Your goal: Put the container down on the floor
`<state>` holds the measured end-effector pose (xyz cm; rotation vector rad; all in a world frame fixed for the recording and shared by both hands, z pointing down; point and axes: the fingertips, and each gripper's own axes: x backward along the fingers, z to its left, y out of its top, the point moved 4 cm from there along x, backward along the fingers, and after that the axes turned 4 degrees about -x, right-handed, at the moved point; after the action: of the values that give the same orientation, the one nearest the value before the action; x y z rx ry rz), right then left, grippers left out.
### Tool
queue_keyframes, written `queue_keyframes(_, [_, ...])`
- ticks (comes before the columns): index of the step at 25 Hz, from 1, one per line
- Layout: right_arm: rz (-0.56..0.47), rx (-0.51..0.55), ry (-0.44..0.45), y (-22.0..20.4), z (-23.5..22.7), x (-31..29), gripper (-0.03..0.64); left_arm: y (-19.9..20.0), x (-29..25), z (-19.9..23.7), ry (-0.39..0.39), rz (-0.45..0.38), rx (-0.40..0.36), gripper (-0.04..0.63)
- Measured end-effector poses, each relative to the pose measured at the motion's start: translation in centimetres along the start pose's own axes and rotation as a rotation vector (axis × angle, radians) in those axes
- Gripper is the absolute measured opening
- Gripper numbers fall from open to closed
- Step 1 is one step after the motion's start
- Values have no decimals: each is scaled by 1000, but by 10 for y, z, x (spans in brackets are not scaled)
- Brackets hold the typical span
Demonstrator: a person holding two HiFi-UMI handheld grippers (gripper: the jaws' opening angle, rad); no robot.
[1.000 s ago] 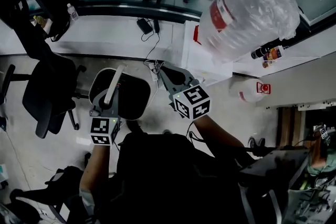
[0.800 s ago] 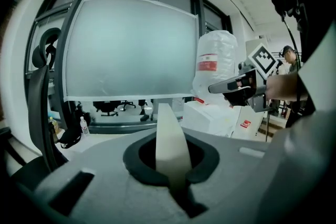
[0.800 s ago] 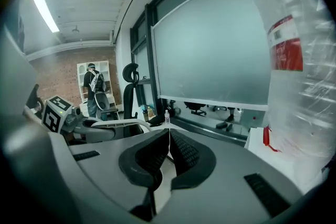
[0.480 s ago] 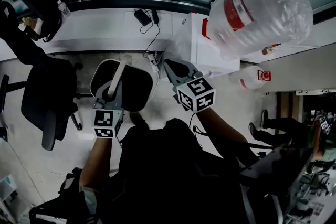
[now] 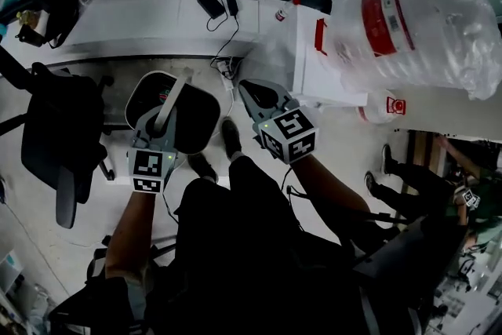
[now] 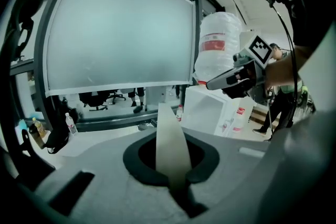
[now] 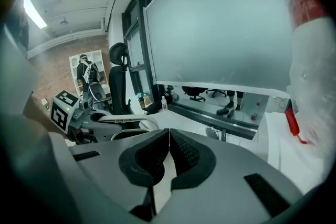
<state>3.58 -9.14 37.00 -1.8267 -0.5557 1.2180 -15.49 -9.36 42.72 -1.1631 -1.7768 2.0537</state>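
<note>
The container (image 5: 187, 120) is a white bucket with a dark inside and a white bail handle (image 6: 170, 144). It hangs over the floor in the head view, left of centre. My left gripper (image 5: 163, 124) is shut on that handle, which runs up as a pale strip between its jaws. My right gripper (image 5: 245, 87) is shut with nothing visibly held, and it hangs just right of the container, apart from it. In the right gripper view, the container (image 7: 128, 126) and left gripper (image 7: 84, 119) appear at the left.
A big plastic-wrapped water bottle (image 5: 423, 20) rests on a white box (image 5: 318, 71) at the right. A black office chair (image 5: 55, 137) stands to the left. Cables (image 5: 225, 43) lie along the window wall. The person's shoes (image 5: 230, 137) are below the container, and another person's feet (image 5: 386, 161) are at the right.
Both grippers have sunk toward the floor, the container going down with the left one. Neither gripper's jaws have changed.
</note>
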Motion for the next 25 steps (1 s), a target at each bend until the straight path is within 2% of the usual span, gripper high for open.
queue_keyframes(8, [118,26,50,-29,-39,-54,9,-33,-61,10,-3,62,1,11])
queue_keyframes(15, [126,16,90,-56,-55,-100,9,-85,-109,16,-16,178,-7,11])
queue_keyframes(19, [162,20,97,-78,-65,-117,9,-120,-138,14,-46,246,-23,11])
queue_keyframes(25, [245,80,156,-119,-64,-131,9,-169,-167,6,-89,329,-35,11])
